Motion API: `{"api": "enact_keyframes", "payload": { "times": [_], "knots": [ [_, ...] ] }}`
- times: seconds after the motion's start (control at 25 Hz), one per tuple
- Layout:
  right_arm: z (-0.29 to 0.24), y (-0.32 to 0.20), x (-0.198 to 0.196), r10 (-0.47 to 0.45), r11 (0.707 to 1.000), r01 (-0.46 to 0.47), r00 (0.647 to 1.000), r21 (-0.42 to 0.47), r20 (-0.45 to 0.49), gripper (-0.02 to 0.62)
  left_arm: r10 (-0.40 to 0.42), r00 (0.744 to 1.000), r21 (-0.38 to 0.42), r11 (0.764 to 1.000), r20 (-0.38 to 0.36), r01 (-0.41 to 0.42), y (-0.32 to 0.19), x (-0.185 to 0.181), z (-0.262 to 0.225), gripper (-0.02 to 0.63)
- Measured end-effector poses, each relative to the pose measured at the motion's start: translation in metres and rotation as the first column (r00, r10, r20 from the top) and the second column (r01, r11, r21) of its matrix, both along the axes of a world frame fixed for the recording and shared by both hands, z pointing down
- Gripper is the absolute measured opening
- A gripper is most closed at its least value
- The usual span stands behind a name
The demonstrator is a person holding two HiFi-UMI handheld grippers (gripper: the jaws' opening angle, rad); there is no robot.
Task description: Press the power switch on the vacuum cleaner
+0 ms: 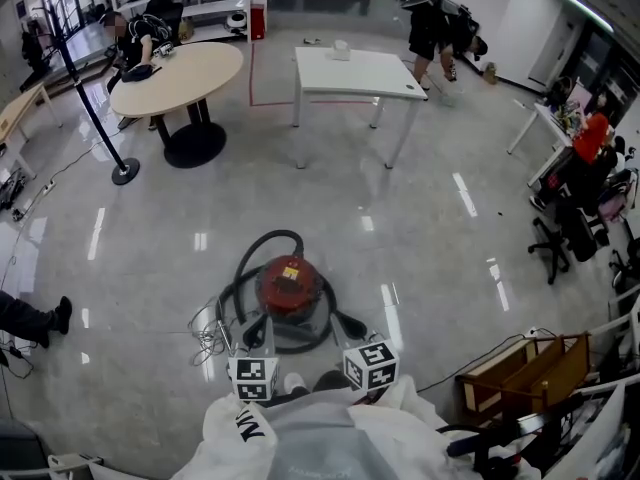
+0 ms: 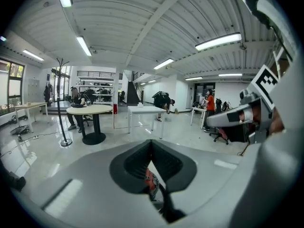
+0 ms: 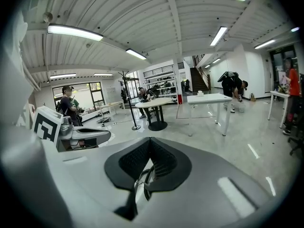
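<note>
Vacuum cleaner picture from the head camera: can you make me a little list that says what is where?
vacuum cleaner: red and round, on the shiny floor just ahead of the person
hose: black, curled around the vacuum cleaner
left gripper: fingers together, nothing between them
right gripper: fingers together, nothing between them
round table: far back, left
white table: far back, middle
power switch: too small to make out

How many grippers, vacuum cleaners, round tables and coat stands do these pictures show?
Grippers: 2, the left gripper and the right gripper
Vacuum cleaners: 1, the red vacuum cleaner
Round tables: 1, the round table
Coat stands: 1, the coat stand
Total: 5
</note>
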State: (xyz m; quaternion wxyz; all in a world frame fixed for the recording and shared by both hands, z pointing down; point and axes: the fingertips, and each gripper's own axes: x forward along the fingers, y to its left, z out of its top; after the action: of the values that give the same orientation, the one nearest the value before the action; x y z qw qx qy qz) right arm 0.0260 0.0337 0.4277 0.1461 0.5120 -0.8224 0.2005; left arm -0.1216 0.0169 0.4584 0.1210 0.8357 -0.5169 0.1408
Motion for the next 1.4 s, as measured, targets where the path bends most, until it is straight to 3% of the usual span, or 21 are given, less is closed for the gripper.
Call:
{"api": "enact_keyframes", "payload": {
  "times": [0.6,1.0,1.4],
  "knots": [
    [0.008,-0.011,0.000,-0.008,0.999,0.007,1.000,-0.033,-0.002,0.000,0.002,1.000,-0.029,1.000,0.001,-0.002,-0.011,0.001,0.007,0.000],
    [0.013,-0.055,0.009,-0.056,0.997,0.057,0.998,-0.045,0.033,0.000,-0.066,0.997,-0.042,0.997,0.030,0.067,-0.041,0.003,0.009,0.000],
    [0.015,-0.106,0.035,-0.093,0.993,0.098,0.993,-0.063,0.068,0.000,-0.102,0.993,-0.060,0.993,0.062,0.106,-0.081,0.029,0.001,0.000]
  ]
}}
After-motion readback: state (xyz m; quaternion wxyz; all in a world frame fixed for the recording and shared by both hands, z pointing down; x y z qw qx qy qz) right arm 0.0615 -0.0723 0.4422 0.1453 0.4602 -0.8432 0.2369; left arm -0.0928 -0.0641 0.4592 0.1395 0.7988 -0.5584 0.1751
